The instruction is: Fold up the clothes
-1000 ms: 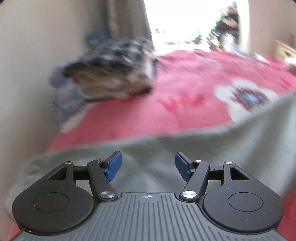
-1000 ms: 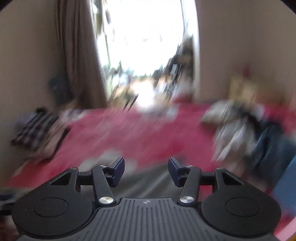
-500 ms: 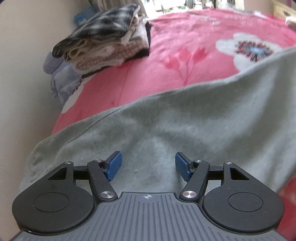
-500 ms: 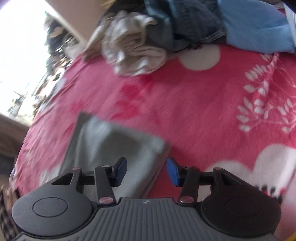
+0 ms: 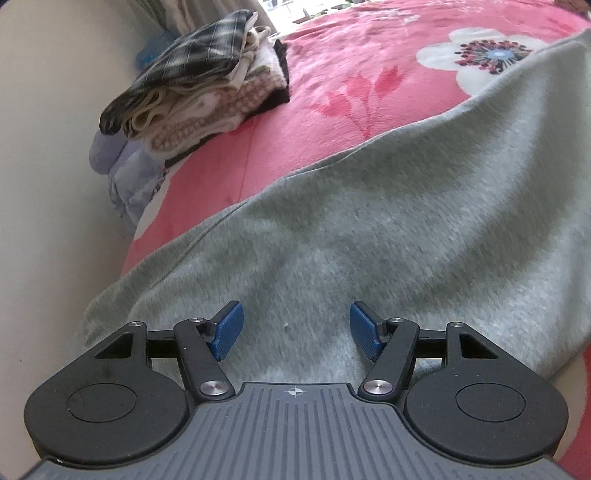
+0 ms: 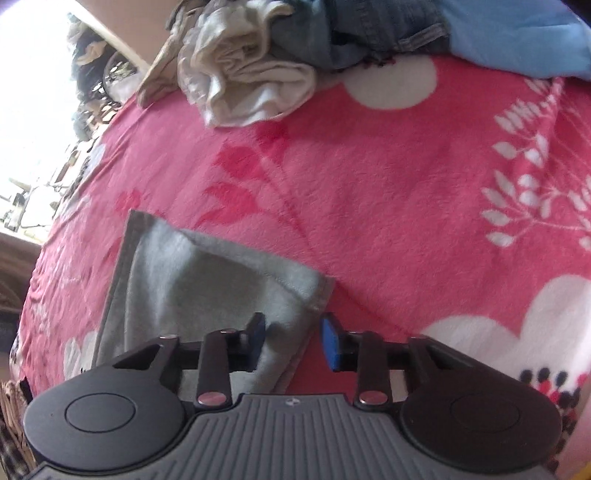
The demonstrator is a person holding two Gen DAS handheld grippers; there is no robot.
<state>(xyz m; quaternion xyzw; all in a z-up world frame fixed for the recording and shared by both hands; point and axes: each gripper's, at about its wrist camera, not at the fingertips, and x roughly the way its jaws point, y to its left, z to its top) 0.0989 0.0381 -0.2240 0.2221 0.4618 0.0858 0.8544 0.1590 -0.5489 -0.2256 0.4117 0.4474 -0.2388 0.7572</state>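
Note:
A grey fleece garment (image 5: pixel 369 229) lies spread on the pink flowered blanket (image 5: pixel 332 74). My left gripper (image 5: pixel 295 328) hovers low over its cloth, open, with nothing pinched between the blue pads. In the right wrist view the garment's hemmed corner (image 6: pixel 221 280) points toward the right. My right gripper (image 6: pixel 293 339) sits at that corner's edge; its jaws are closing, with the cloth's edge between them. The left pad (image 6: pixel 256 332) rests against the cloth and the right pad (image 6: pixel 330 343) stands clear of it over the blanket.
A stack of folded clothes (image 5: pixel 199 96) topped by a plaid piece sits by the wall at the far left. A heap of unfolded clothes (image 6: pixel 251 74), with denim (image 6: pixel 369 33) and a light blue piece (image 6: pixel 517 33), lies at the blanket's far side. Bright window beyond.
My right gripper swung down from facing the window to the grey garment's corner, and its jaws have narrowed. My left gripper sank closer to the cloth.

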